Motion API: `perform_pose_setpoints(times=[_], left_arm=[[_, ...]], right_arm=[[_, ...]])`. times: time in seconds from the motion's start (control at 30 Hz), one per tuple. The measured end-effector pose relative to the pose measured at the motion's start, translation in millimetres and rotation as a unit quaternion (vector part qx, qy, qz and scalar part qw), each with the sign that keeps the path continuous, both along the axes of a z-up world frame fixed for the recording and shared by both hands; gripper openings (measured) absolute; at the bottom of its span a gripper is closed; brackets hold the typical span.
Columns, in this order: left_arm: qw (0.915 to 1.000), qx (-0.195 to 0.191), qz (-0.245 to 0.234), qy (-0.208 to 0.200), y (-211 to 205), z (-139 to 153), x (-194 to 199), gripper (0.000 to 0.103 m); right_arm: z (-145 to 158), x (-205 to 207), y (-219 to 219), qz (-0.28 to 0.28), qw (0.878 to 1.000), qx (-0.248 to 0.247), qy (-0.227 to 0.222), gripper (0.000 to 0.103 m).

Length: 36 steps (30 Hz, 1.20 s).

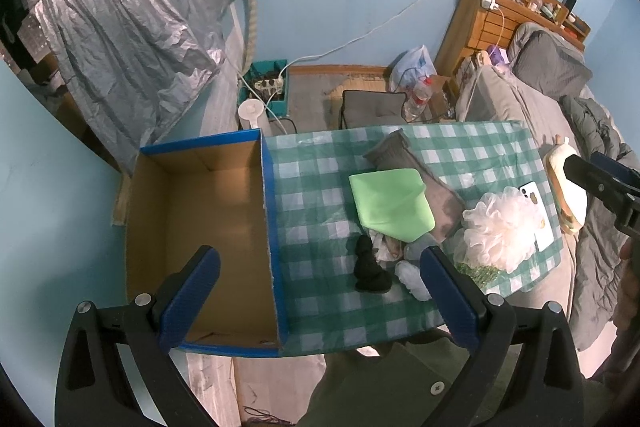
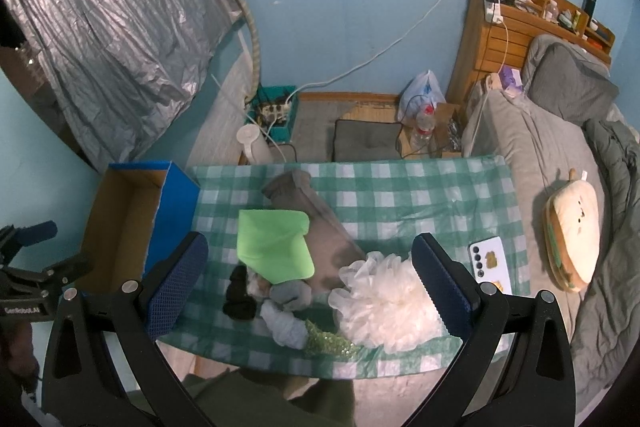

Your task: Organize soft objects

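On the green checked tablecloth [image 1: 316,195] [image 2: 400,195] lie a folded green cloth [image 1: 390,203] [image 2: 274,247], a grey towel [image 1: 416,171] [image 2: 320,227], a white mesh bath puff [image 1: 500,227] [image 2: 384,303], a black sock [image 1: 370,269] [image 2: 238,293], small white and grey soft pieces [image 1: 412,277] [image 2: 286,323] and a green sequined scrap [image 2: 328,341]. An empty blue-edged cardboard box [image 1: 200,227] [image 2: 124,223] stands at the table's left. My left gripper [image 1: 320,295] hovers open above the box's right wall and the sock. My right gripper [image 2: 308,287] hovers open above the pile and puff.
A white phone [image 1: 538,215] [image 2: 490,263] lies on the cloth's right side. A sandwich-shaped plush [image 2: 572,235] [image 1: 568,195] rests on the grey bed beside the table. Beyond the table are a floor cushion [image 2: 364,143], water bottles [image 2: 424,127] and a power strip box [image 2: 276,115].
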<state>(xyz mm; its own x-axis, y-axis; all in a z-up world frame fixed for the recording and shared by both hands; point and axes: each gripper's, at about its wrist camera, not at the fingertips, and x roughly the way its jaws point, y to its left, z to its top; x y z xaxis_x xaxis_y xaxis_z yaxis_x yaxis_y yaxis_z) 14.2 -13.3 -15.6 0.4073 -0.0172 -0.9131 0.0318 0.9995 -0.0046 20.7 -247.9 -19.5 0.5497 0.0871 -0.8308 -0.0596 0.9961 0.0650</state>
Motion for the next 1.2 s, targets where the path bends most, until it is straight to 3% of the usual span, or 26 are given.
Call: perform_pose_setpoints(times=[1.2], left_arm=[[1.0000,0.003,-0.001,0.004,-13.0,-3.7,-3.3,0.101]], right_arm=[[-7.6,5.1,5.4,0.003,1.000,0.001,0.006,0.101]])
